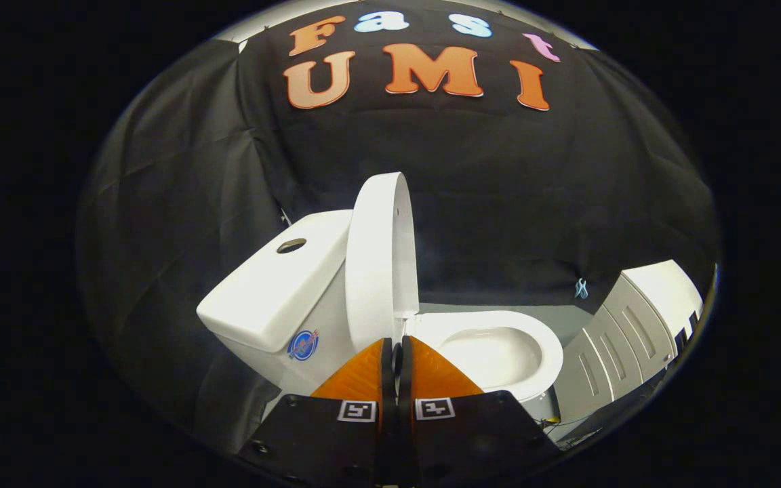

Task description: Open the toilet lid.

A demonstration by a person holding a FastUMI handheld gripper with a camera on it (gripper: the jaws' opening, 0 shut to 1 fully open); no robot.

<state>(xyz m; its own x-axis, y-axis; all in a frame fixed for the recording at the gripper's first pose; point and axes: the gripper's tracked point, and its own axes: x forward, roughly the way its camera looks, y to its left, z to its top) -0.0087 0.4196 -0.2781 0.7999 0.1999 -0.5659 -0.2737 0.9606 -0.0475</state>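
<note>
White toilet lid point(378, 261) stands upright vs the tank point(275, 285), bowl point(499, 352) exposed just ahead of my fingers point(398, 356), which are clenched on nothing, so I judge task approx. done.

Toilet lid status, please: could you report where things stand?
Gripper shut, holding nothing, just short of the lid. Toilet lid upright against the tank; bowl exposed. Nothing in the way.

White toilet lid point(378, 261) raised upright against the tank, seat and bowl uncovered
</note>
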